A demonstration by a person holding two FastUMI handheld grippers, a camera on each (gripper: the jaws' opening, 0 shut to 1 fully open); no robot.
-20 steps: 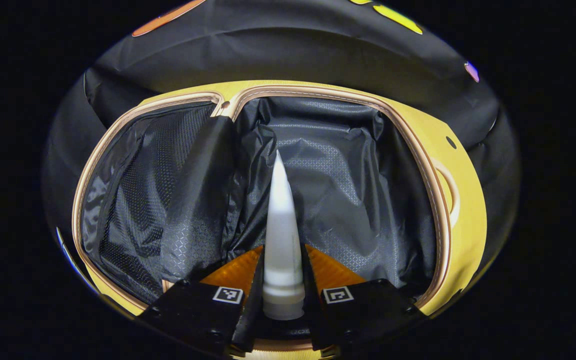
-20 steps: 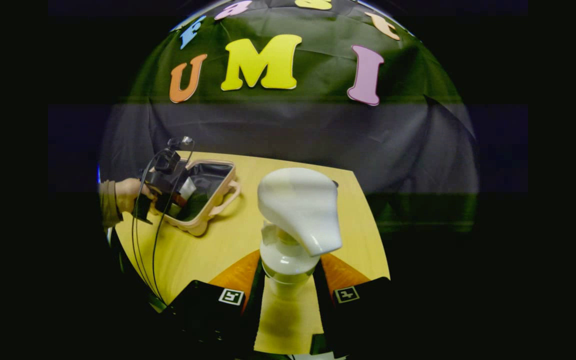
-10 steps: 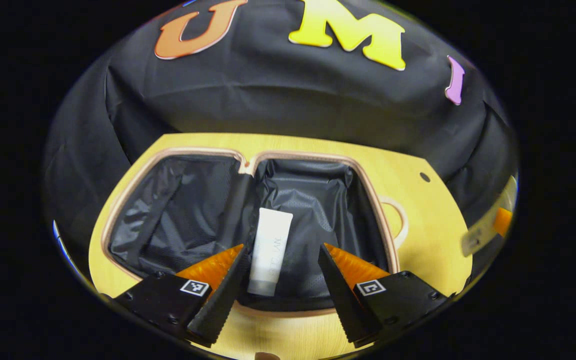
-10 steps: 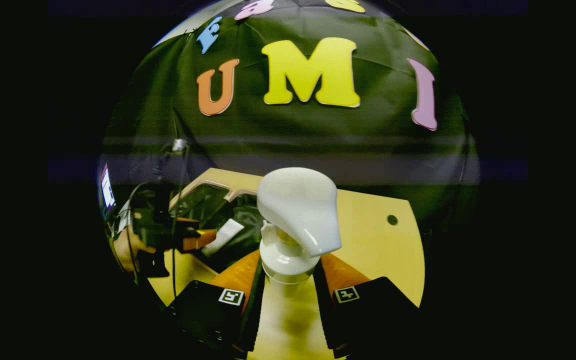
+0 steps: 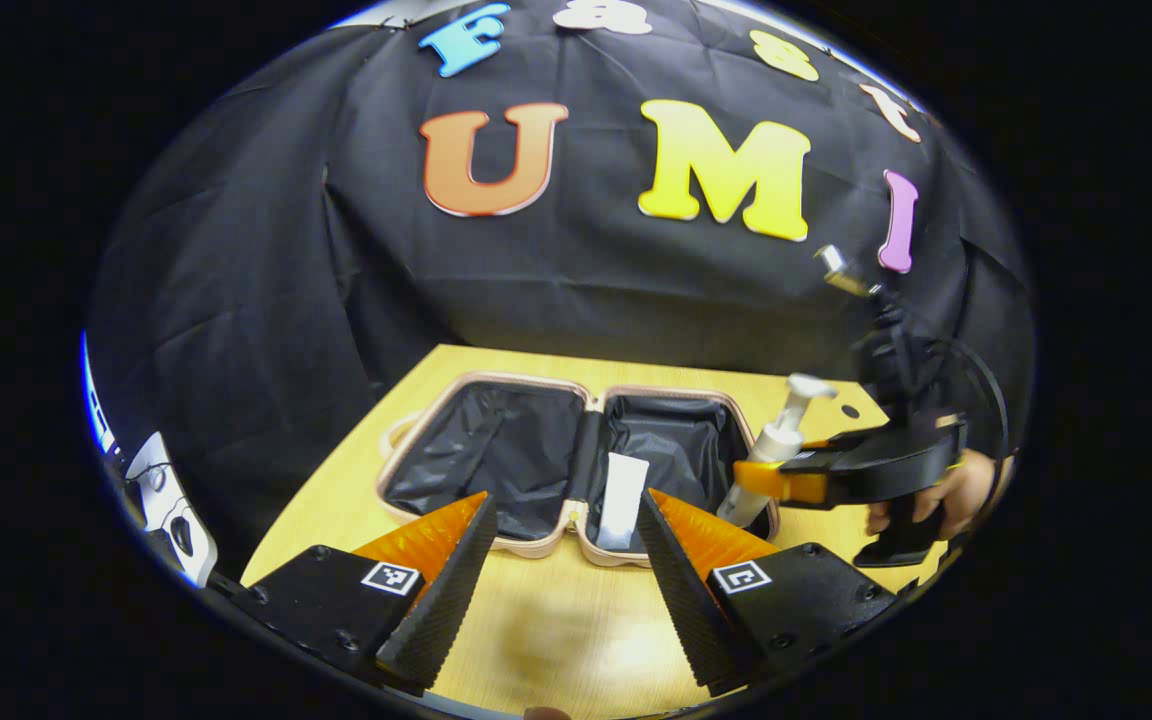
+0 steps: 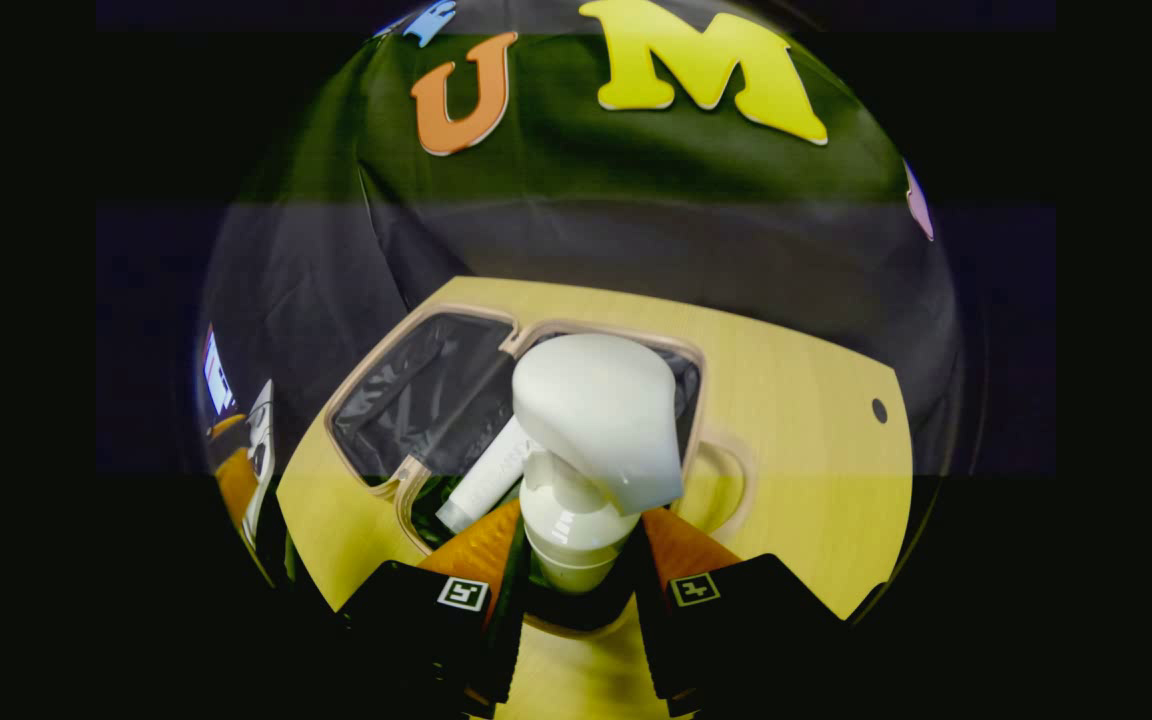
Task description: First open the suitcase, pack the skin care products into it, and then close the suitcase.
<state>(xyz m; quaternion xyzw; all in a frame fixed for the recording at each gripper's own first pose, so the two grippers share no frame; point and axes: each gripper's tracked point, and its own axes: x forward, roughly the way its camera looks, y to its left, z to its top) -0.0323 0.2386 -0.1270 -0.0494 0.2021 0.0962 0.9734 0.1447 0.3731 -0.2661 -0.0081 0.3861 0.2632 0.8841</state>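
The small pink suitcase lies open on the wooden table, its black lining showing in both halves. A white tube rests in the right half, also visible as the tube in the right gripper view. My left gripper is open and drawn back above the table in front of the case. My right gripper is shut on a white pump bottle, held upright over the case's right half. In the left gripper view that bottle hangs at the case's right edge, held by the right gripper.
A person's hand holds the right gripper's handle with cables trailing up. The wooden table has bare surface in front of the case and a small hole at its far right. Equipment stands off the table's left side.
My left gripper let go of the white tube into the suitcase and pulled back and up. My right gripper carried the pump bottle from the right side of the table over the case.
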